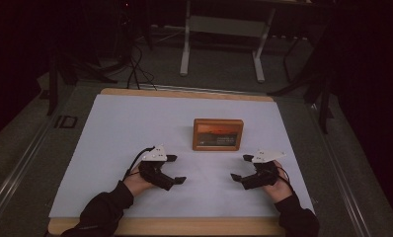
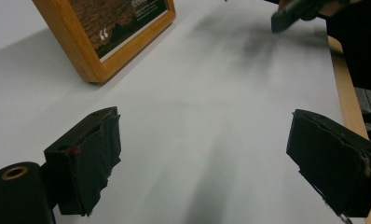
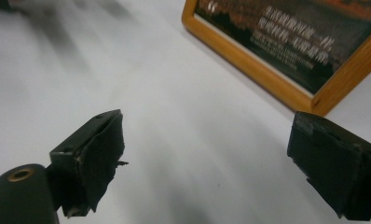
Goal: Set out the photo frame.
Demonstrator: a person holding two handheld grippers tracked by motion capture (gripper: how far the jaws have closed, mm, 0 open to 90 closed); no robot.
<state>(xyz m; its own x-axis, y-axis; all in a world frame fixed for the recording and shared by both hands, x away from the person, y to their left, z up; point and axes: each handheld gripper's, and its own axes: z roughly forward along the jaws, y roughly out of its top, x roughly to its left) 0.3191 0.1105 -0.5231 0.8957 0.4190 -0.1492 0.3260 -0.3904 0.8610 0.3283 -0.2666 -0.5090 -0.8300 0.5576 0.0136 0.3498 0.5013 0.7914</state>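
My left gripper rests on the white mat, jaws spread and empty. The wooden frame lies flat ahead between both tools, long axis across the table. My right gripper, likewise released and empty, sits slightly nearer it.

Both forearms enter from the bottom in dark sleeves. The left gripper points right and inward, jaws spread wide apart. The right gripper points left and inward, jaws likewise wide apart. The two grippers face each other, well apart.
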